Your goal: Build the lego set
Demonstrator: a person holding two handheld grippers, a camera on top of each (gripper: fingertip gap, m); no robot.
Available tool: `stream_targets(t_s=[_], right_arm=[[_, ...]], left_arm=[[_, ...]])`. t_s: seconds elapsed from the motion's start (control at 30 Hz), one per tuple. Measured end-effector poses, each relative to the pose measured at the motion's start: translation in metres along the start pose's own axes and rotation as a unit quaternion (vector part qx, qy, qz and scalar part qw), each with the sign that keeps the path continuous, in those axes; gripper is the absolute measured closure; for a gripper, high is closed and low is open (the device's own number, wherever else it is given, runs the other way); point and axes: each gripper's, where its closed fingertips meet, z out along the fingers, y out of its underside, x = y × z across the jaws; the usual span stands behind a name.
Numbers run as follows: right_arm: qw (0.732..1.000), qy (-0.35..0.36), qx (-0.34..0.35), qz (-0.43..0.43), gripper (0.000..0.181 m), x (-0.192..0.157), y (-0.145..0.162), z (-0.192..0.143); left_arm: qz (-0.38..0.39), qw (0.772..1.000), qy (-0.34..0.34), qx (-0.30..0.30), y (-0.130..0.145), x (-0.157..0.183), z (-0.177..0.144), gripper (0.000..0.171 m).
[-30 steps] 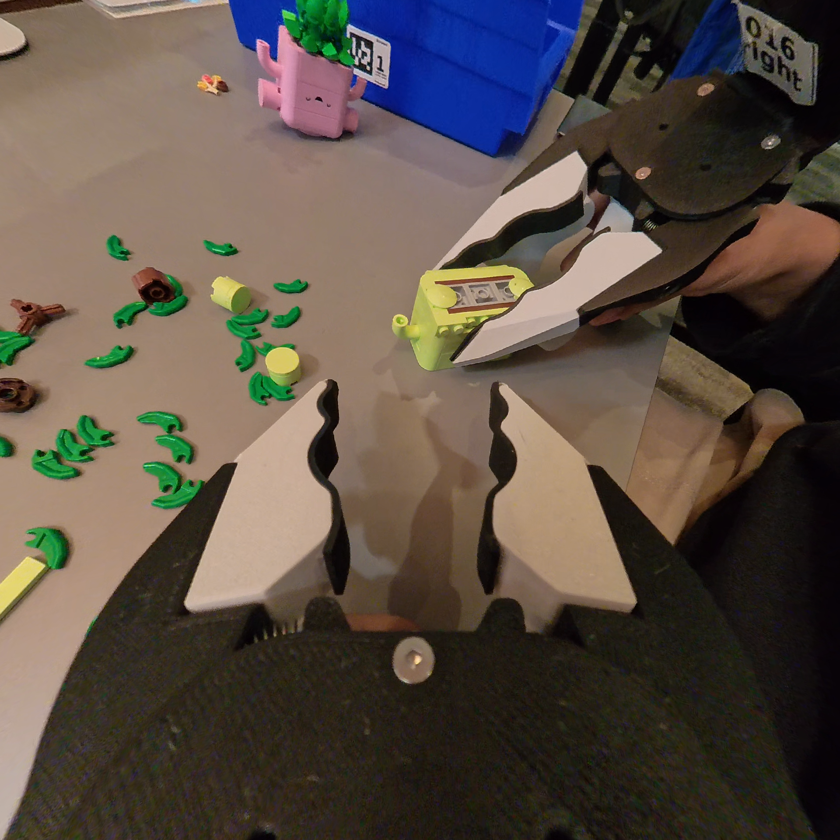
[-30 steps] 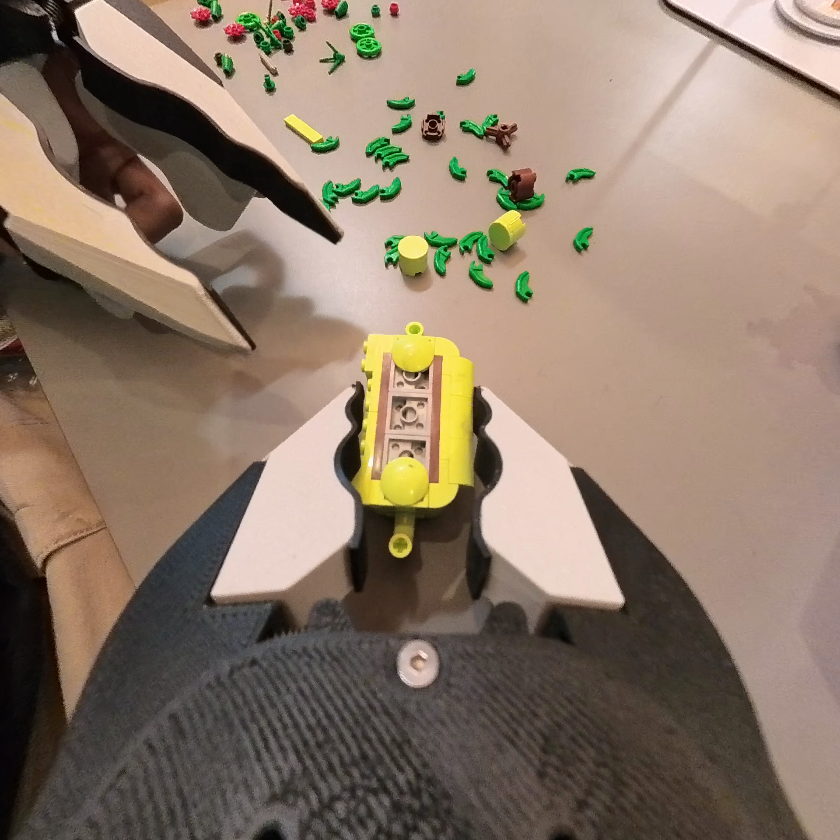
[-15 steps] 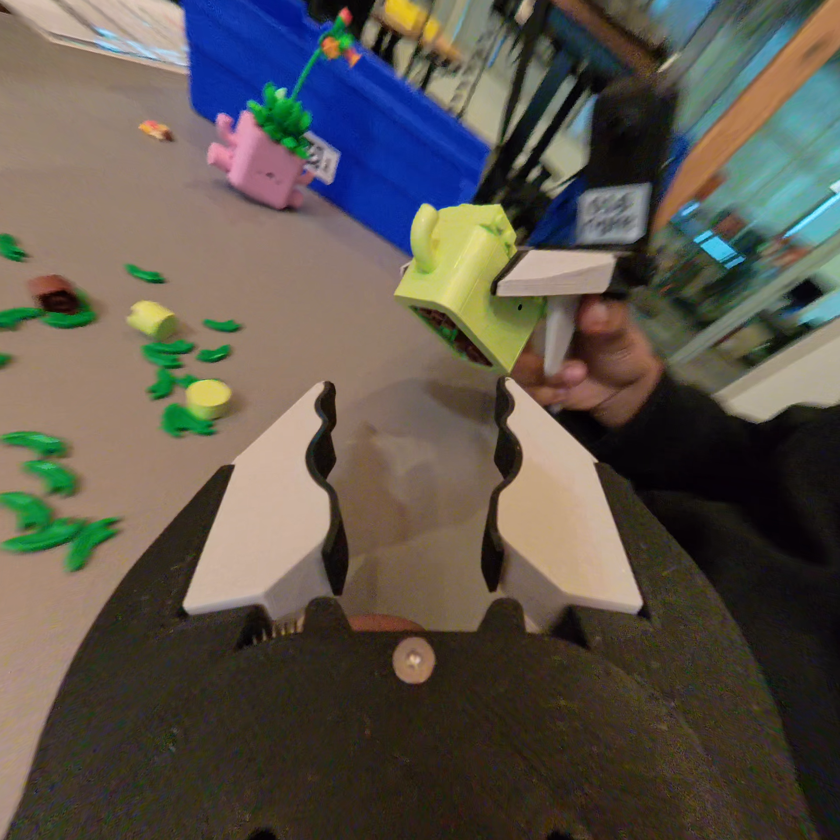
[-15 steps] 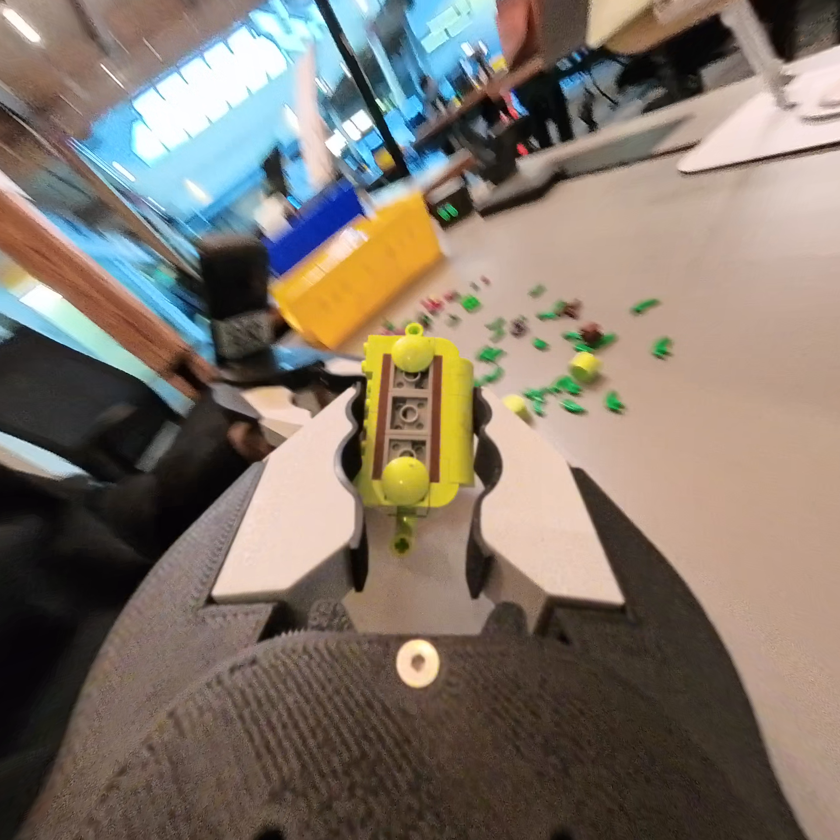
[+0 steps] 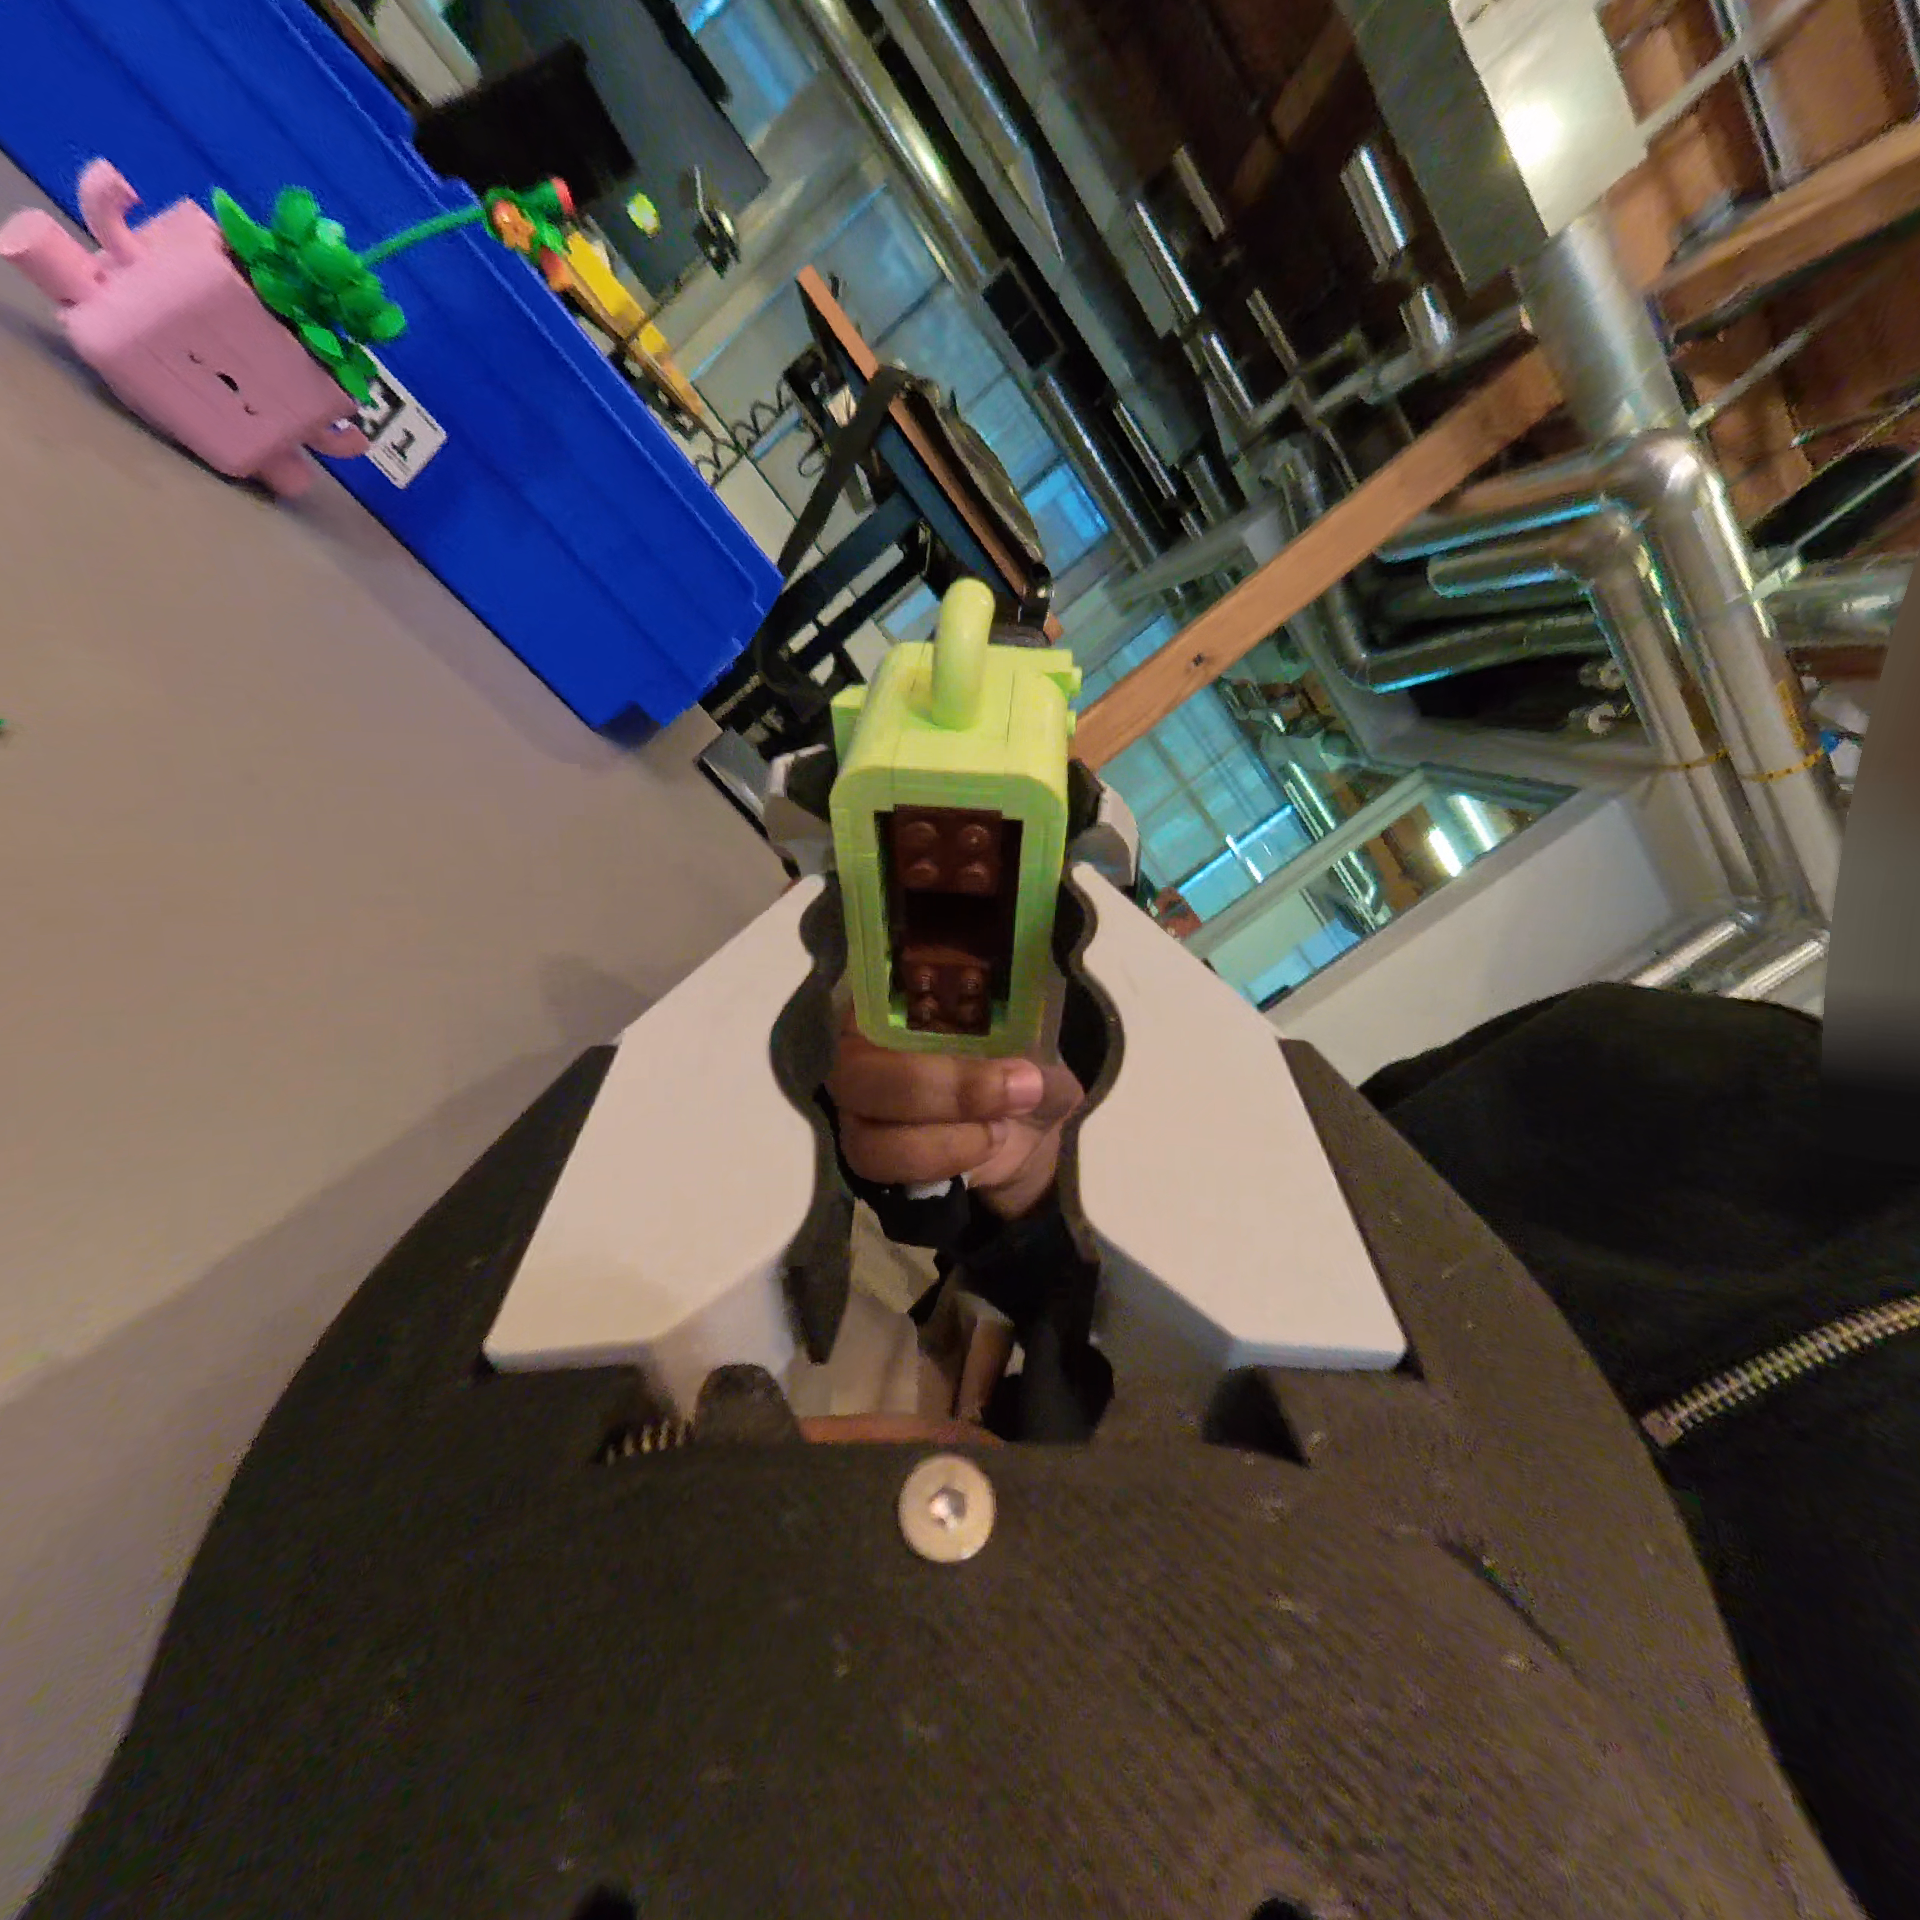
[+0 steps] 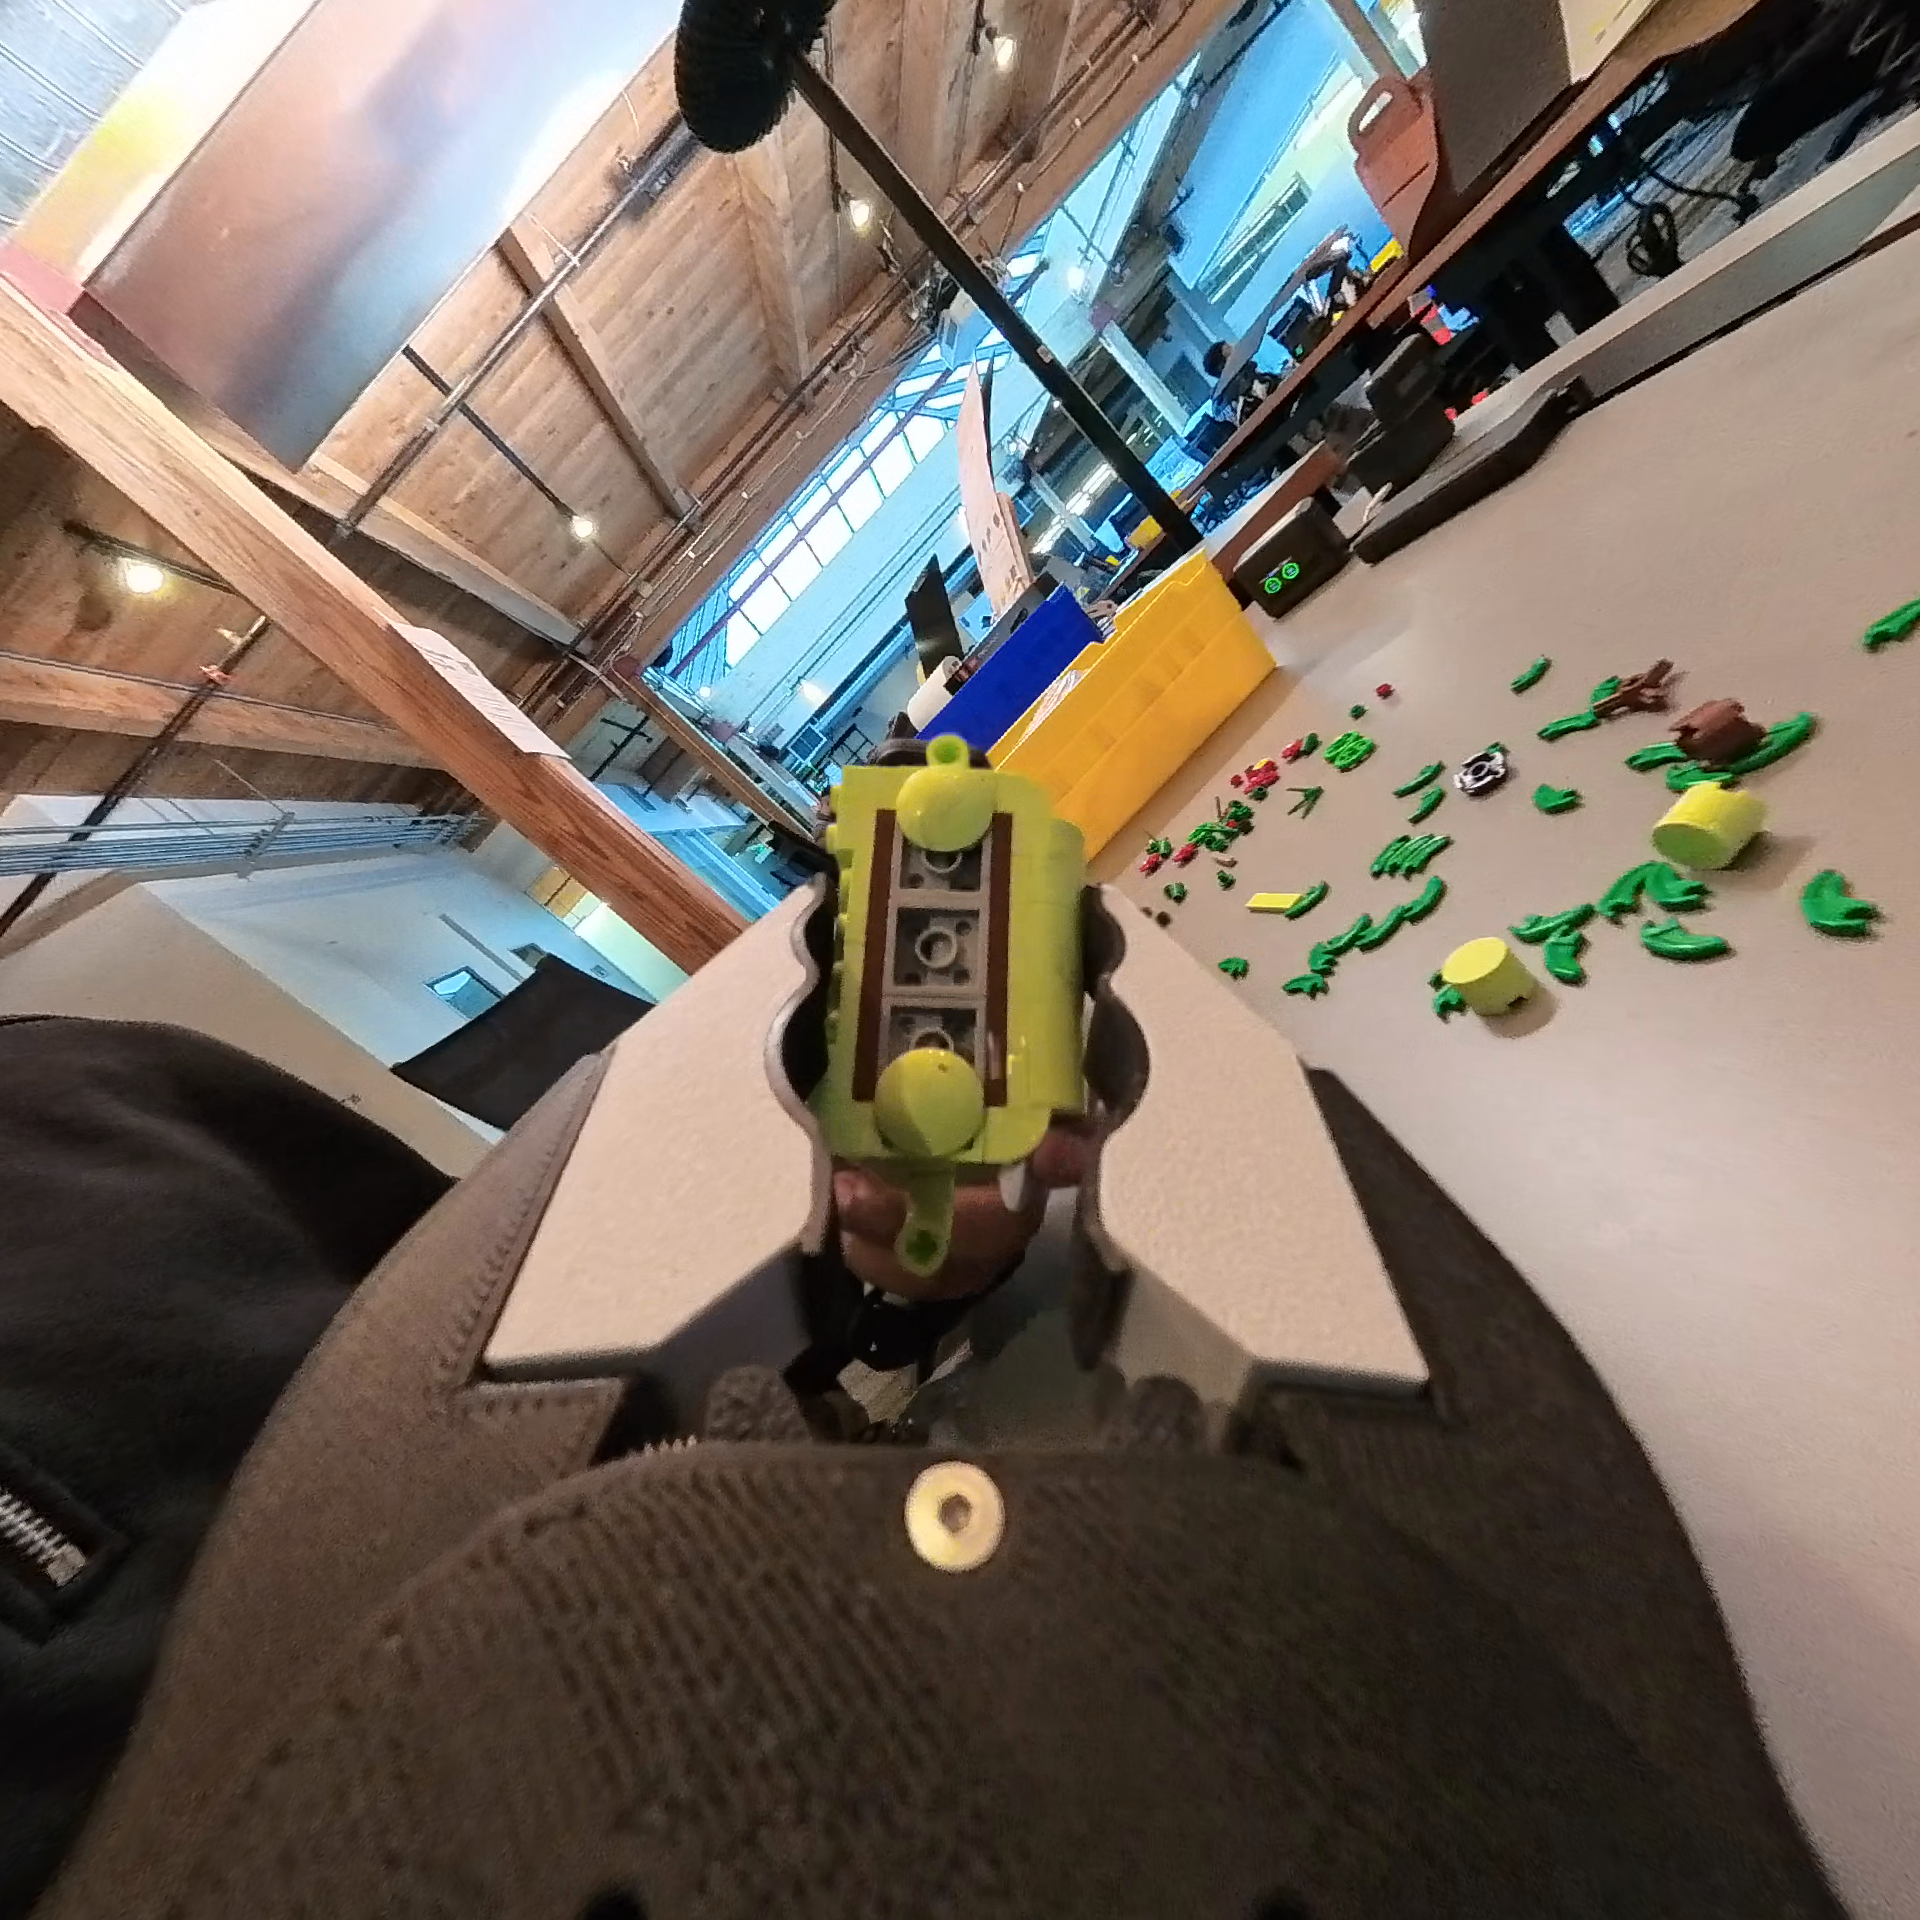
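A lime green lego pot with brown bricks inside its open end is held in the air between both grippers. My left gripper has its two pads pressed on the pot's sides, with the open end facing this camera. My right gripper is shut on the same pot from the opposite end, where the grey studded underside and two lime domes show. The right gripper's fingers show behind the pot in the left wrist view. A hand shows below the pot.
A finished pink lego pot stands by a blue bin on the grey table. Several green leaf pieces, two lime cylinders, a brown piece and a yellow bin are on the table at the right. Both grippers' tips are close together, under 4 cm apart. The brown piece lies around 15 cm away from my right fingertips.
My right gripper lifted the lime pot off the table and turned it toward my left gripper. My left gripper, open before, has closed on the pot's sides.
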Motion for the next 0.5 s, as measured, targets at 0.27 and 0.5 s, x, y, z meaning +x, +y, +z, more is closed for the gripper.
stream_targets(t_s=[0.27,0.5], right_arm=[[0.998,0.045,-0.003,-0.051,0.128,0.013,-0.021,-0.032],[0.977,0.168,0.012,-0.13,0.13,0.048,-0.039,-0.083]], left_arm=[[0.101,0.983,-0.126,-0.083,-0.001,-0.022,-0.002,0.133],[0.314,0.853,-0.298,-0.292,0.007,-0.072,-0.007,0.133]])
